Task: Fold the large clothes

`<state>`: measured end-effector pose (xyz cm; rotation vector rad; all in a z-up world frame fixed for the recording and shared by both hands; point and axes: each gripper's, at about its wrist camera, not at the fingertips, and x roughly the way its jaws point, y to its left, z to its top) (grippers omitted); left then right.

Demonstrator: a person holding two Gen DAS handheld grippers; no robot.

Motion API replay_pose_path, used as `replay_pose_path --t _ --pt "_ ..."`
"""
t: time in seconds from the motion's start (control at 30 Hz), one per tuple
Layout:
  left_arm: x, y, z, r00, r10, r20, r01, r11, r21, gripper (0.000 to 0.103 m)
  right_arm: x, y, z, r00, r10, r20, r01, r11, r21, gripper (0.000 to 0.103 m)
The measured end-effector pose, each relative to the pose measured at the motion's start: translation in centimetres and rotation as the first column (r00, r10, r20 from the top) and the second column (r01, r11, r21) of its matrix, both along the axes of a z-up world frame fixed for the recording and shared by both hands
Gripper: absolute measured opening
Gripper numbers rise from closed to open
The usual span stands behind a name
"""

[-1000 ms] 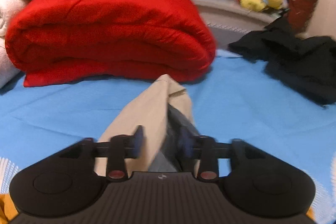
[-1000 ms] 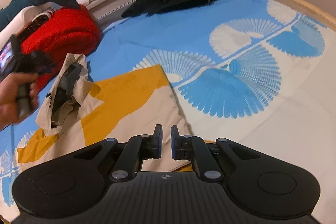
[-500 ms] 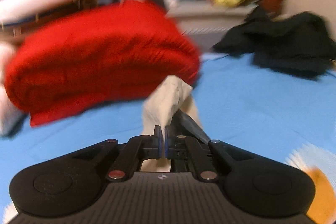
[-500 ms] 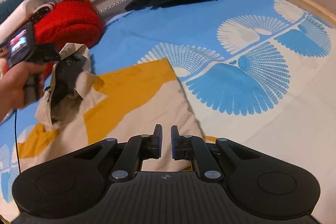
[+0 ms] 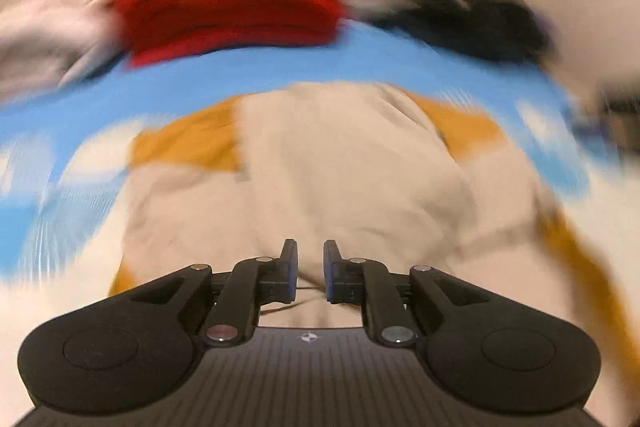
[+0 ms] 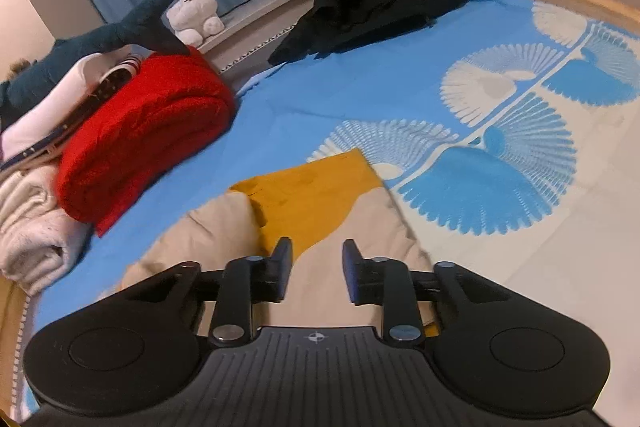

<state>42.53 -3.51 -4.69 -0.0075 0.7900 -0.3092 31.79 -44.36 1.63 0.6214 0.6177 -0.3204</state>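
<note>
The beige and mustard garment [image 6: 320, 203] lies folded on the bed [image 6: 360, 95], on its blue fan-patterned sheet. Left hand-held gripper [image 5: 308, 267] hovers over it, jaws just reopened slightly, nothing clamped. Right hand-held gripper [image 6: 316, 269] has just parted its jaws above the cloth, empty. A red blanket [image 6: 144, 131] lies beyond; no containers show.

Both tools [image 5: 307, 269] [image 6: 316, 269] just parting, empty

Both wrist views look steeply down, close over the garment [image 5: 344, 163], sharing the red blanket [image 6: 144, 139] beyond
</note>
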Motion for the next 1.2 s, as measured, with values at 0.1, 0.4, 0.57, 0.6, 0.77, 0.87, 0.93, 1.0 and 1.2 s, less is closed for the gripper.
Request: replay_pose_path --t 0.1,0.4,0.57,0.6,0.77,0.87,0.93,1.0,1.2 --pt "2.2 2.9 -1.8 0.971 0.188 -0.147 -0.216 0.955 -0.204 0.014 0.5 0.7 -0.9 1.0 0.031 0.0 -0.031 0.998 0.063 0.032" --pt "6.3 3.7 -6.3 0.909 0.238 -0.342 -0.352 0.877 -0.326 0.054 3.5 5.0 -5.0 0.983 0.173 -0.065 -0.151 0.954 0.258 0.043" --pt "7.2 3.8 -8.0 0.889 0.235 -0.394 -0.38 0.858 -0.346 0.054 4.4 6.8 -6.5 0.971 0.229 -0.07 -0.194 0.921 0.338 0.047" --pt "7.3 3.9 -8.4 0.879 0.24 -0.412 -0.393 0.854 -0.341 0.054 4.5 7.1 -6.8 0.968 0.237 -0.078 -0.198 0.92 0.337 0.047" --pt "7.8 4.1 -9.0 0.866 0.239 -0.439 -0.414 0.835 -0.362 0.053 4.9 8.0 -7.9 0.958 0.258 -0.124 -0.209 0.925 0.316 0.047" --pt "8.0 3.8 -9.2 0.871 0.226 -0.437 -0.401 0.84 -0.365 0.045 4.9 8.4 -7.7 0.96 0.256 -0.113 -0.214 0.933 0.289 0.031" --pt "8.2 3.7 -9.2 0.872 0.213 -0.44 -0.393 0.841 -0.372 0.018 5.1 8.7 -7.3 0.959 0.267 -0.092 -0.234 0.934 0.268 0.012" --pt "8.3 3.5 -8.9 0.882 0.203 -0.425 -0.373 0.851 -0.37 0.009 5.2 8.8 -6.9 0.958 0.277 -0.075 -0.251 0.935 0.251 0.007" --pt "8.1 3.3 -6.9 0.915 0.212 -0.344 -0.341 0.862 -0.375 0.002 4.9 8.3 -5.8 0.956 0.294 0.016 -0.288 0.923 0.255 0.003"
